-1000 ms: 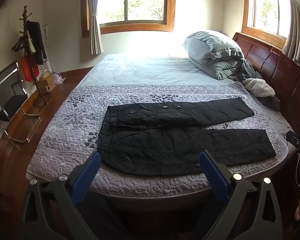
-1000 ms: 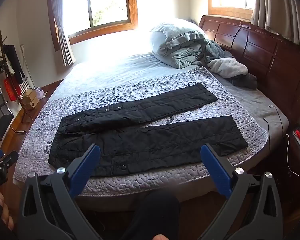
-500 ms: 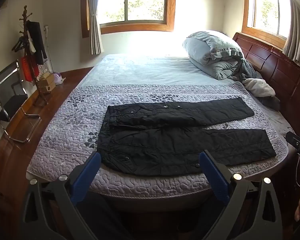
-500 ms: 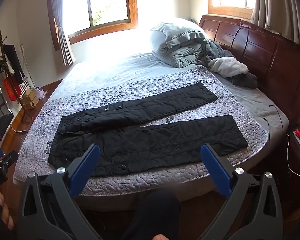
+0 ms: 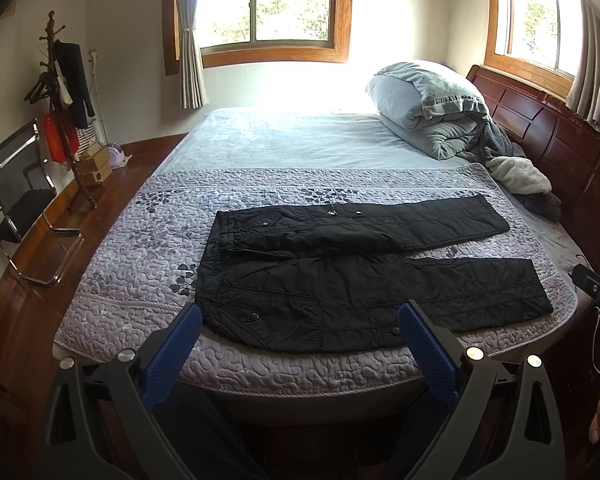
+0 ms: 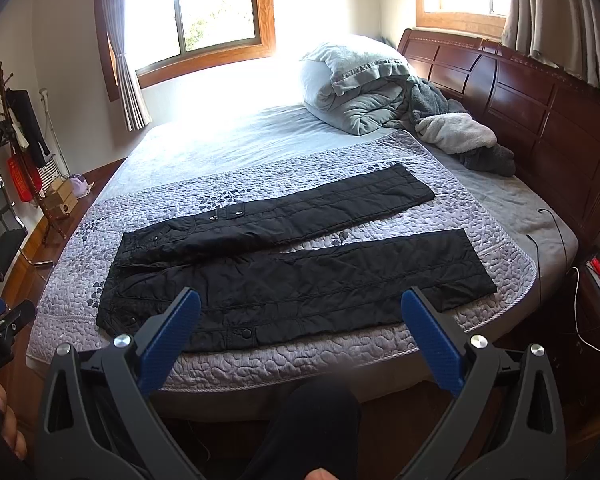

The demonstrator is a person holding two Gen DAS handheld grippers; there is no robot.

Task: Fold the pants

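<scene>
Blue-padded tongs [image 5: 300, 320] [image 6: 300, 308] wide open, empty.

From my left wrist feed the right gripper [image 5: 598, 294] is cut by the frame edge, only a corner shows, can't tell how its jaws stand; same for the left gripper [image 6: 0, 328] in the right wrist feed. Both grippers' own bodies run off the bottom edge. Pants [image 5: 364, 276] near hem partly hidden behind blue fingers [image 5: 430, 350]. Items on the coat rack [image 5: 64, 92] too small to tell, window [image 5: 272, 0] view blown out
</scene>
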